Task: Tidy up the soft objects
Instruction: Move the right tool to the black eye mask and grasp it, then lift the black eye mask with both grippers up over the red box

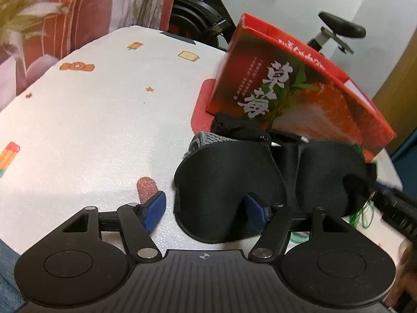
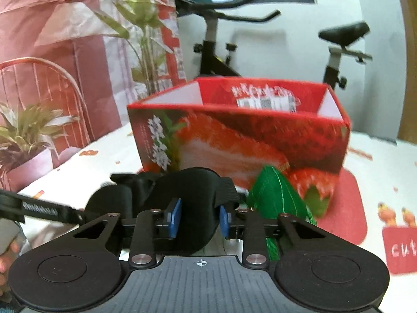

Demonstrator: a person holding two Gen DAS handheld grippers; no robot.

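Observation:
A black padded eye mask (image 1: pixel 229 180) with two cups lies on the white tablecloth (image 1: pixel 91 130) in front of a red strawberry box (image 1: pixel 286 78). My left gripper (image 1: pixel 204 211) is open. Its right pad sits against the mask's left cup and its left pad stands clear on the cloth. In the right wrist view, my right gripper (image 2: pixel 199 219) is shut on the eye mask (image 2: pixel 187 190), which fills the gap between the blue pads. The open-topped box (image 2: pixel 234 140) stands just behind it. A green mesh pouch (image 2: pixel 276 195) lies to the right of the mask.
The box stands on a red mat (image 2: pixel 346 208). A black sock (image 1: pixel 234 127) and a grey cloth (image 1: pixel 206 140) lie between mask and box. Behind the table are an exercise bike (image 2: pixel 213 39), potted plants (image 2: pixel 26 130) and pink curtains. A hand (image 2: pixel 7 255) shows at the lower left.

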